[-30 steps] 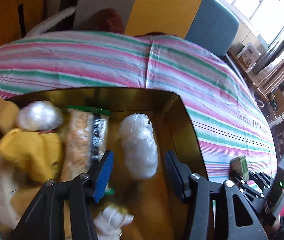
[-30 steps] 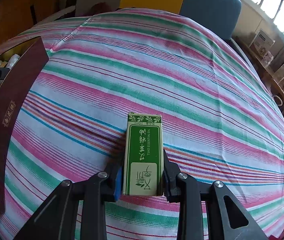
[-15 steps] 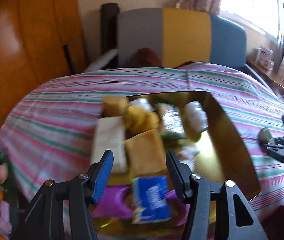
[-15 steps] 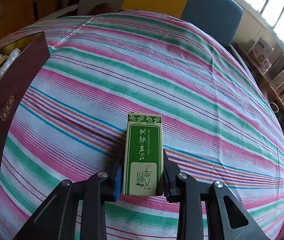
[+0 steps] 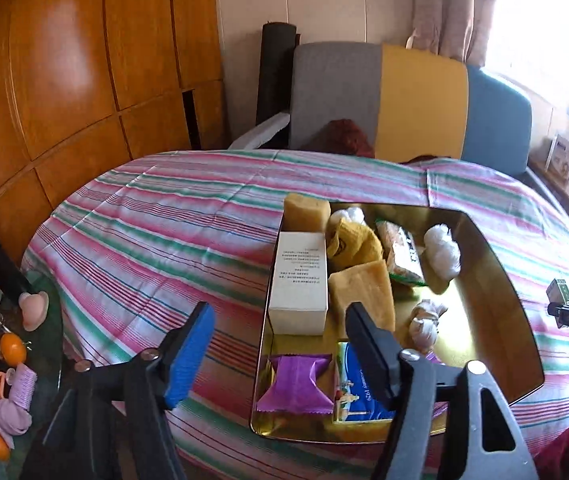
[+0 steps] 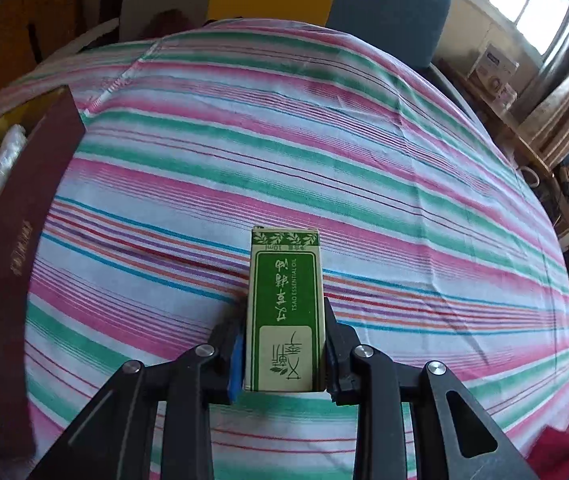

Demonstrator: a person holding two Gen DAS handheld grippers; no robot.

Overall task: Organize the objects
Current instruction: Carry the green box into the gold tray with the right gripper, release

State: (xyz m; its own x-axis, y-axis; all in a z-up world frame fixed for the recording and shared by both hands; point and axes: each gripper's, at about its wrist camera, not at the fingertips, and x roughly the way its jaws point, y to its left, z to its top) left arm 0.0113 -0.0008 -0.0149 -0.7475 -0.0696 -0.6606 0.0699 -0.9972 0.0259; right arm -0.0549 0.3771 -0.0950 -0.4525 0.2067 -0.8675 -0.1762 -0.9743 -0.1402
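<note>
My right gripper (image 6: pixel 284 344) is shut on a small green essential-oil box (image 6: pixel 284 308), held above the striped tablecloth (image 6: pixel 324 152). The same box (image 5: pixel 560 292) and right gripper show at the far right of the left wrist view. A gold-lined box (image 5: pixel 500 304) lies on the table and holds a white carton (image 5: pixel 299 280), yellow pieces, white wrapped balls, a purple packet (image 5: pixel 296 384) and a blue packet (image 5: pixel 358 396). My left gripper (image 5: pixel 280 344) is open and empty, raised over the box's near left corner. The box's maroon outer wall (image 6: pixel 12 216) shows at the left in the right wrist view.
A grey, yellow and blue chair (image 5: pixel 404 96) stands behind the table. Wooden panels (image 5: pixel 84 64) fill the left. A low side surface at far left holds oranges (image 5: pixel 12 348) and small pink and purple items. A windowsill with boxes (image 6: pixel 492 68) lies at right.
My left gripper has pulled back and risen from deep inside the gold box, so the whole box and table now show. The right gripper has stayed shut on the green box, shifting only slightly.
</note>
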